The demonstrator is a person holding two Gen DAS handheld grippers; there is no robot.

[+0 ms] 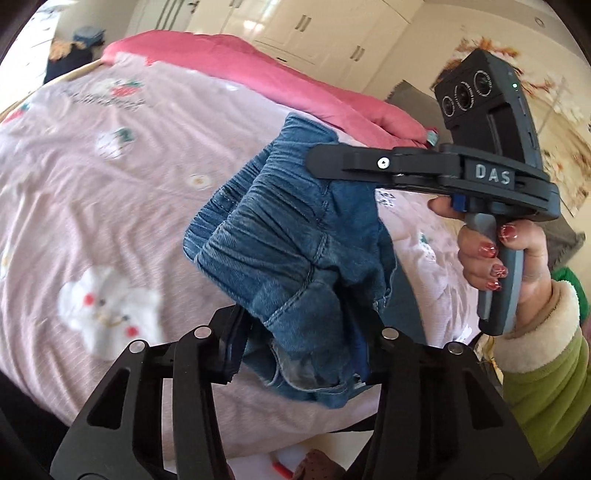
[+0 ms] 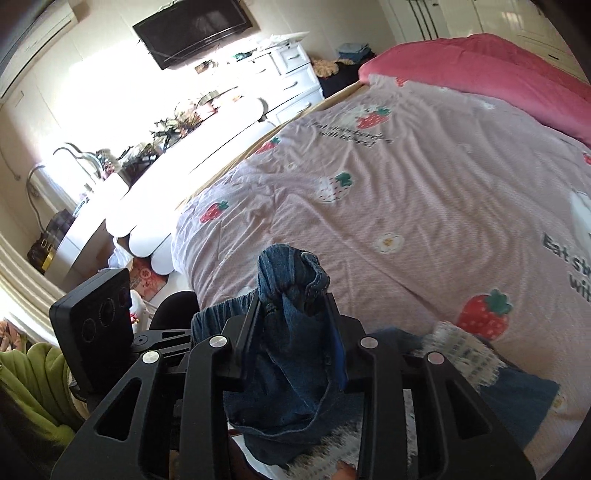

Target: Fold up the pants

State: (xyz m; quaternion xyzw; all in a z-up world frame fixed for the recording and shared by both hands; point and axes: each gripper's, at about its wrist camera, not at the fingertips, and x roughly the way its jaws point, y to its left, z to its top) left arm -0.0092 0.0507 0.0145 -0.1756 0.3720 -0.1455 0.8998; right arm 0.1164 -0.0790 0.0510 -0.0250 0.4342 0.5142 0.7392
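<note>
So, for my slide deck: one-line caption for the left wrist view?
Both tools, left and right, grip blue denim pants over a pink bedspread.

A bed (image 2: 424,206) with a pink strawberry-print cover fills the room; a rose quilt (image 2: 480,70) lies at one o'clock, white drawers (image 2: 295,70) and a wall television (image 2: 192,29) at eleven.

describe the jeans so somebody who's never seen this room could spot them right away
Start at the bed with the pink strawberry-print cover. Above its near edge, the jeans hang bunched between the left tool and right tool. They are the only blue denim, with a gathered elastic waistband.
</note>
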